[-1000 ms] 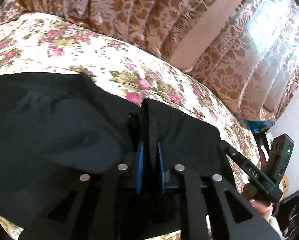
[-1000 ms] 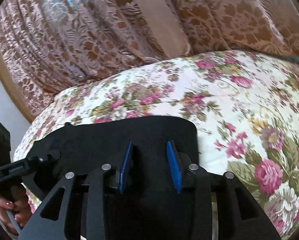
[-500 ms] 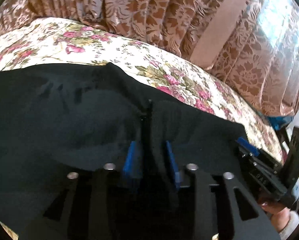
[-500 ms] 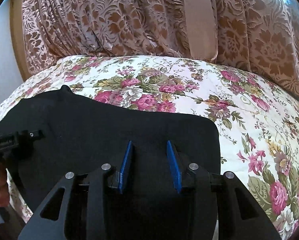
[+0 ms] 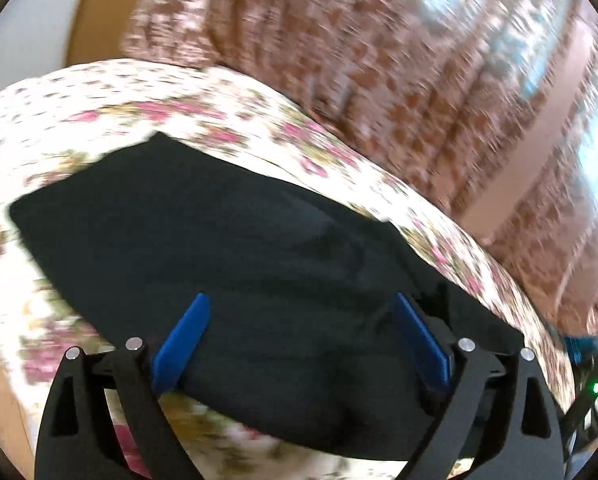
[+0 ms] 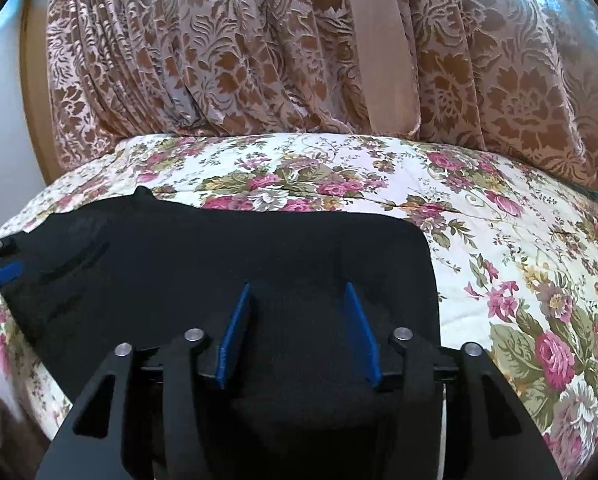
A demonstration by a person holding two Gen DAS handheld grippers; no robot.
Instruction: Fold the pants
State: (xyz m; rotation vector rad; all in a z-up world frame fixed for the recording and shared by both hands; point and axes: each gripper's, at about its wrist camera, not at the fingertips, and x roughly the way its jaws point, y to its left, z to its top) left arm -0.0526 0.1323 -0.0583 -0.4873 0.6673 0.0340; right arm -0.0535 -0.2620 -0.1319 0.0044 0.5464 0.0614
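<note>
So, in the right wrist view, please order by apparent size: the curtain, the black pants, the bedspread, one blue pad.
1. curtain
2. pants and bedspread: look alike; the pants lie nearer the camera, so unsure
3. blue pad, smallest

- Black pants (image 6: 227, 264), plain dark fabric, folded into a broad flat slab.
- Lying on the floral bedspread (image 6: 499, 240), near its front edge.
- Right edge straight, corner rounded; small peak poking up at the far left.
- Soft creases across the top layer (image 5: 339, 240).
</note>
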